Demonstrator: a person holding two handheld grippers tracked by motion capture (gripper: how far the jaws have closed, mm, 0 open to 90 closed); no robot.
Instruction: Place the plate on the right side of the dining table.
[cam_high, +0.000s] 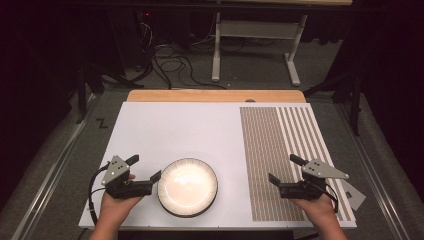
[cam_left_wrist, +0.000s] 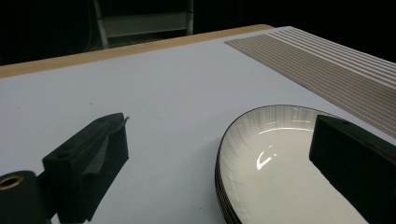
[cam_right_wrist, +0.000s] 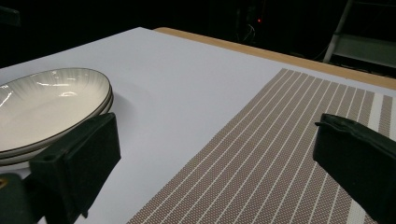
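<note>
A: Where do the plates sit?

B: The stack of plates (cam_high: 188, 186) lies near the front edge of the white surface (cam_high: 175, 130), a little left of the middle. They are round, glossy and cream, with fine ribbing towards a thin dark rim. In the right gripper view at least two rims show, one on top of the other.

A: And the tongs?

B: The left tongs (cam_high: 147, 168) stand wide apart with nothing gripped. One jaw hangs over the plates' left rim, the other over bare surface to the left, though I cannot tell whether the near jaw touches the rim. The right tongs (cam_high: 285, 168) gape too, holding nothing, above the placemat (cam_high: 280, 150) and well apart from the plates.

A: What is the placemat like?

B: It is woven, brown with pale stripes, a fine mesh pattern on its left part and long bands on its right, and it covers the right side of the surface.

A: Any room to move?

B: A broad stretch of smooth white surface opens behind the plates, up to the wooden strip (cam_high: 215, 95) along the far edge, and a narrower band lies between the plates and the placemat.
</note>
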